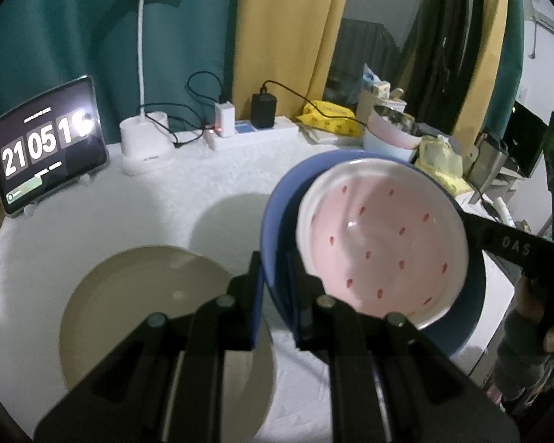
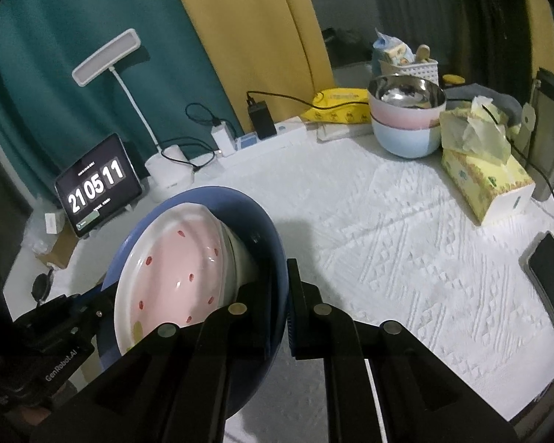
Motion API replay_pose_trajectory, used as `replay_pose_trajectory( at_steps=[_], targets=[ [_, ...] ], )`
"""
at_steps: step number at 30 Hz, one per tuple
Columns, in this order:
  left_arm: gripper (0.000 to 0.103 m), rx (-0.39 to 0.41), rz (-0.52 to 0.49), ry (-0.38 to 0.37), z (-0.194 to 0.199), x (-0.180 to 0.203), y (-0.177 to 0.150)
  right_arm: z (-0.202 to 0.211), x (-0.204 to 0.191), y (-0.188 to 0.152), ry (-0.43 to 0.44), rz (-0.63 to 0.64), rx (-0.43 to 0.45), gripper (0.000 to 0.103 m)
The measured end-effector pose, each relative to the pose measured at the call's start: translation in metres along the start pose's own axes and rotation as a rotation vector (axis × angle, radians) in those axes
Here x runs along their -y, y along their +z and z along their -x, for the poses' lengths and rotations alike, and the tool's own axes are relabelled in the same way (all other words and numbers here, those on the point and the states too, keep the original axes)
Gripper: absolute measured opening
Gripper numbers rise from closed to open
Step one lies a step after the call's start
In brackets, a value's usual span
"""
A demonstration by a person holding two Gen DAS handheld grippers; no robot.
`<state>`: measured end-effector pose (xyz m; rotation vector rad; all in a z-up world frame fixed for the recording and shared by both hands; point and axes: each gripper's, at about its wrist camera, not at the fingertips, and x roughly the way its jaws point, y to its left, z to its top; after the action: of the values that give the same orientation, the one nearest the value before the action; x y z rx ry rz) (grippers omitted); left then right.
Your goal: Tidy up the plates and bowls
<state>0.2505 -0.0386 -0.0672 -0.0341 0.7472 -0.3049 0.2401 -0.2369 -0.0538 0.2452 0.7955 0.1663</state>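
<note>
Carrying the blue plate (image 1: 273, 221) with the pink bowl (image 1: 380, 236) nested on it, clear of the desk (image 2: 406, 229): left tongs (image 1: 275, 295) and right tongs (image 2: 279, 306) are clamping opposite rims. Next: lowering level onto the beige plate (image 1: 136, 295) below the left tongs.

The left gripper (image 1: 275, 288) points forward and downward, its jaws closed on the rim of the blue plate (image 1: 273, 221), one finger on each face of the rim. The right gripper (image 2: 279, 295) points downward at a similar angle, its jaws clamped on the opposite rim of the same plate. Beyond the plate, a gloved hand (image 1: 532, 328) grips the right gripper's handle.
</note>
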Motion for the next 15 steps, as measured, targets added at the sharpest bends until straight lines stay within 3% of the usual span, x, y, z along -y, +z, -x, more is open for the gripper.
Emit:
replay_pose_trajectory(
  at_steps=[15],
  targets=[
    [0.011, 0.061, 0.026, 0.008, 0.026, -0.024, 0.007, 0.012, -0.035, 0.013, 0.009, 0.048, 0.042, 0.01]
  ],
)
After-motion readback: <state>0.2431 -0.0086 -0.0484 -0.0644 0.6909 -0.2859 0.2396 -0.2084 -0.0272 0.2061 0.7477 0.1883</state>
